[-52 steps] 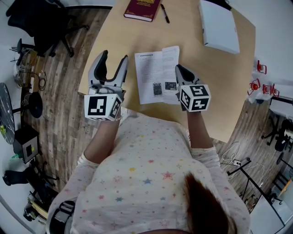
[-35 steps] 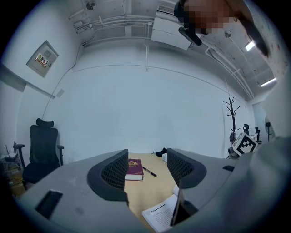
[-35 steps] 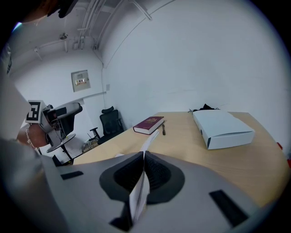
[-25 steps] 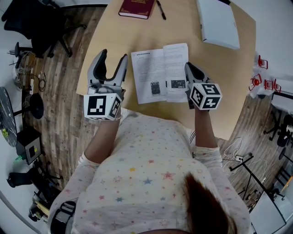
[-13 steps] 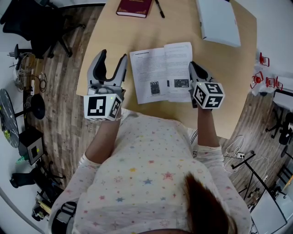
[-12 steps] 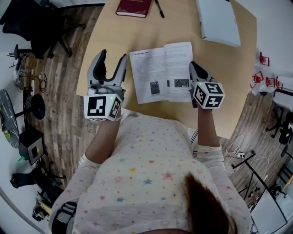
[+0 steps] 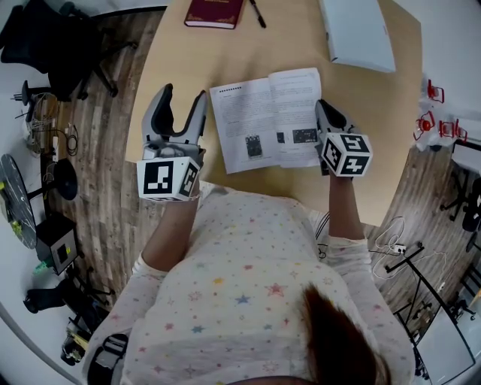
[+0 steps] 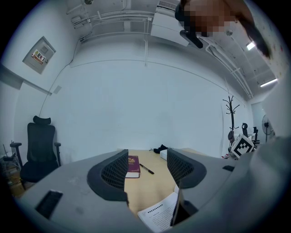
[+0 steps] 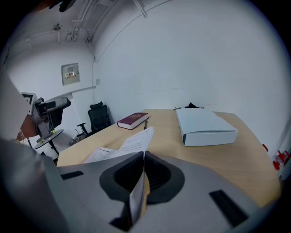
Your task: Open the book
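Note:
A thin white booklet lies open on the wooden table, printed pages up. My right gripper is shut on the outer edge of its right-hand leaf; in the right gripper view that leaf runs straight between the closed jaws of the gripper. My left gripper stands open just left of the booklet, over the table's left edge, holding nothing. The left gripper view shows the booklet's corner below and right of the gripper.
A maroon hardback and a black pen lie at the table's far side. A white box sits at the far right. A black office chair stands off the table's left on the wooden floor.
My right gripper has moved right with the leaf in it, and the booklet has spread wider and flatter. The left gripper has stayed in place.

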